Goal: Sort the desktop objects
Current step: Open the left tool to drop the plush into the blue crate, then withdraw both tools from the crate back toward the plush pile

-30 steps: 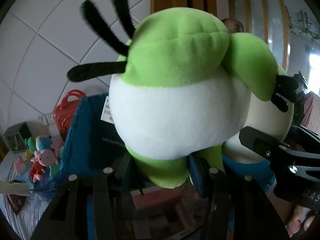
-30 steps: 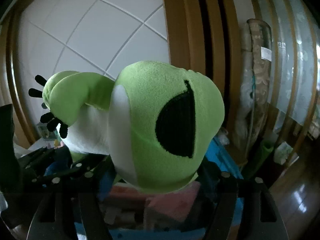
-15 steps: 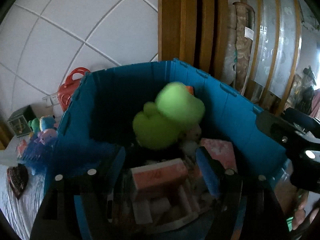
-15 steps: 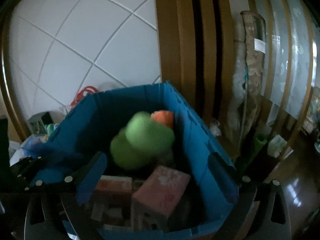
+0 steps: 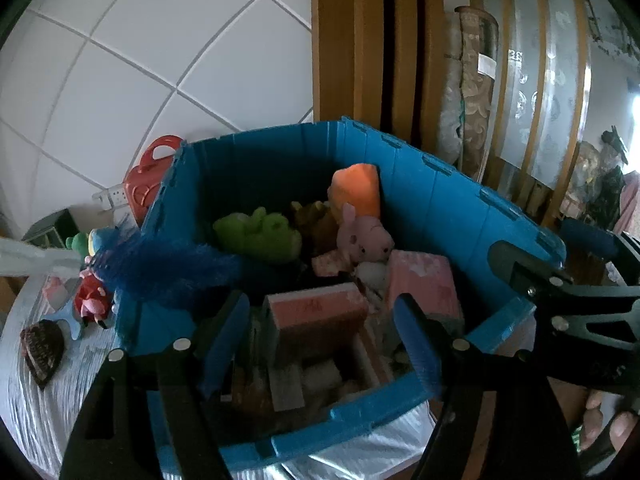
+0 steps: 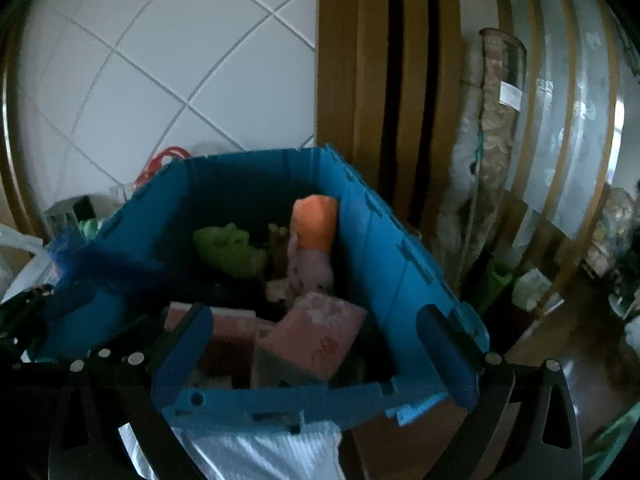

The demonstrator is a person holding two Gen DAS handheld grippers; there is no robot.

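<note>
My left tongs (image 5: 320, 336) and right tongs (image 6: 316, 354) hover spread and empty over the blue crate (image 5: 452, 196), where the green plush (image 5: 260, 234) lies among pink boxes (image 5: 316, 312).

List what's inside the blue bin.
In the blue bin: a green plush, pink pig plush, orange plush and pink boxes. Whatever lies beneath them is covered.
</note>
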